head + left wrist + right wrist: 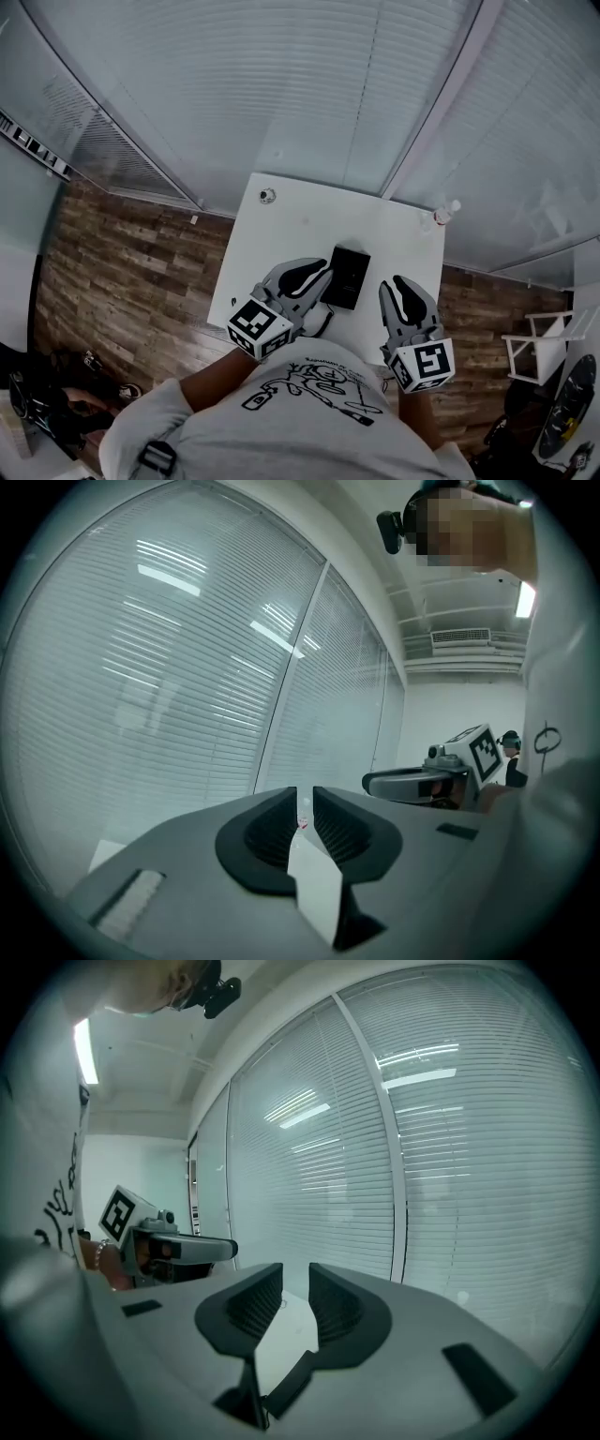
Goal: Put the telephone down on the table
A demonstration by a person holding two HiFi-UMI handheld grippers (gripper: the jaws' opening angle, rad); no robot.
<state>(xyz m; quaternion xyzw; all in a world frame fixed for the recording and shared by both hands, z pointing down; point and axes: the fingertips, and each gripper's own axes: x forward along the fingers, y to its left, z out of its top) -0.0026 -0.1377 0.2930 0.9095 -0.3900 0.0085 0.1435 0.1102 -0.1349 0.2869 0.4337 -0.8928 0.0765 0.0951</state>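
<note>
Since the phone (347, 277) is already lying flat on the table (281, 220), near the near edge and about midway along it, we are judging the set-down as done. We are holding the left gripper (317, 272) just beside the phone's left side and the right gripper (401, 286) a little off its right side, so the phone is sitting between the two tools. Both are hanging over the near edge and pointing toward the far edge, probably because we are standing at that edge.

In each gripper view the jaws are standing a narrow slot apart, with only tabletop and blinds showing through. Neither tool is carrying anything. The left tip is perhaps brushing the phone's edge, but the head view is too small for us to settle that.

The phone is lying roughly square to the table's edges and fully on the top, so we are reading it as stable. It is also well apart from the bottle (446, 214) at the far right corner and the small round object (267, 195) near the far left corner.
</note>
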